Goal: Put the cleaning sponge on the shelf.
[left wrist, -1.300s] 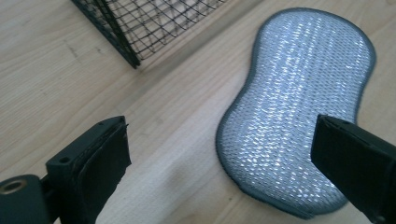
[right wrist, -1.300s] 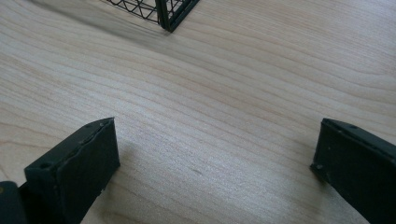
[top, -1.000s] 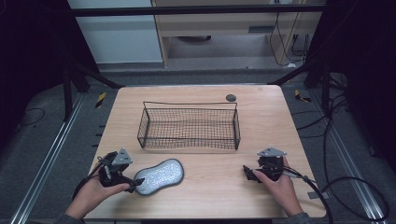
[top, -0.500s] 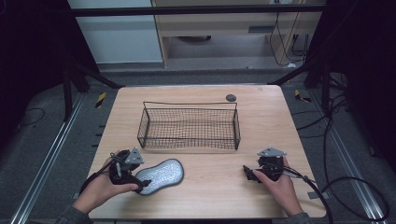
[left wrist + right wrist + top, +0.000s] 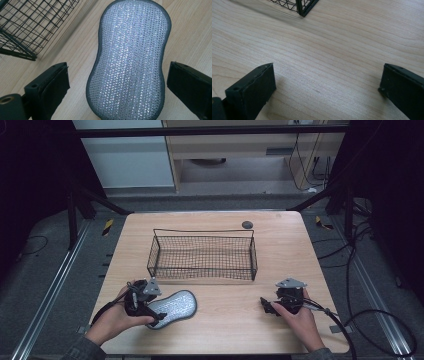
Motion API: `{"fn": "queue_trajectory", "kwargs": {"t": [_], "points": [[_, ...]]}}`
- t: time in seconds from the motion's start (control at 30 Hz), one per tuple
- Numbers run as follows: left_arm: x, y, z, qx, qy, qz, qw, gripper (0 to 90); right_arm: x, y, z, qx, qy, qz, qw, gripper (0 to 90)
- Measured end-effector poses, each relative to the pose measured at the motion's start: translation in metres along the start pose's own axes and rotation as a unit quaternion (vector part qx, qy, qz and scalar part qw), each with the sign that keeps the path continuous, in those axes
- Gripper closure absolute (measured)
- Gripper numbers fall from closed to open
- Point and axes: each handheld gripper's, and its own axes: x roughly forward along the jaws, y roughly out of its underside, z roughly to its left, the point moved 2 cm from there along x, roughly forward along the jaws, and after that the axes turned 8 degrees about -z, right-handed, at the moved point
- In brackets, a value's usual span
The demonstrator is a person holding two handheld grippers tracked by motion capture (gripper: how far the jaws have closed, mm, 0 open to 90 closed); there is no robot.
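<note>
1. Left hand-held gripper (image 5: 159, 314): near edge of the counter, left side, held in the person's left hand (image 5: 116, 317). Jaws spread wide, one on each side of the scrubbing pad, neither touching it in the left gripper view.
2. Right hand-held gripper (image 5: 265, 306): near edge, right side, held in the person's right hand (image 5: 300, 320). Jaws spread wide over bare wood, nothing between them.
3. Scrubbing pad (image 5: 131, 57): silver mesh face, dark grey border, peanut-shaped outline. Lies flat on the counter just in front of the wire basket's near left corner, apart from it.
4. Counter (image 5: 280, 250): light wood grain, rectangular top.
5. Wire basket (image 5: 202, 256): black, rectangular, open top, standing upright mid-counter. Nothing visible inside it.
6. Small round dark object (image 5: 247, 224): at the far edge of the counter, beyond the basket's far right corner; too small to identify.
7. Floor: grey, with black cables (image 5: 380, 320) lying right of the counter.
</note>
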Motion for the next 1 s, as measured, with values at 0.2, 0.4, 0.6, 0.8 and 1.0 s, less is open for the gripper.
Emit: {"fn": "queue_trajectory", "kwargs": {"t": [0.2, 0.4, 0.6, 0.8, 1.0], "points": [[0.004, -0.002, 0.001, 0.005, 0.003, 0.009, 0.9999, 3.7, 0.000, 0.000, 0.000, 0.000, 0.000, 0.000, 1.0000, 0.4], [0.010, -0.005, -0.002, 0.011, 0.010, 0.016, 0.9998, 3.7, 0.000, 0.000, 0.000, 0.000, 0.000, 0.000, 1.0000, 0.4], [0.018, -0.008, -0.002, 0.025, 0.022, 0.045, 0.9984, 3.9, 0.000, 0.000, 0.000, 0.000, 0.000, 0.000, 1.0000, 0.4], [0.029, -0.017, 0.001, 0.036, 0.031, 0.073, 0.9962, 3.9, 0.000, 0.000, 0.000, 0.000, 0.000, 0.000, 1.0000, 0.4], [0.038, -0.021, 0.000, 0.047, 0.041, 0.091, 0.9938, 4.0, 0.000, 0.000, 0.000, 0.000, 0.000, 0.000, 1.0000, 0.4]]}}
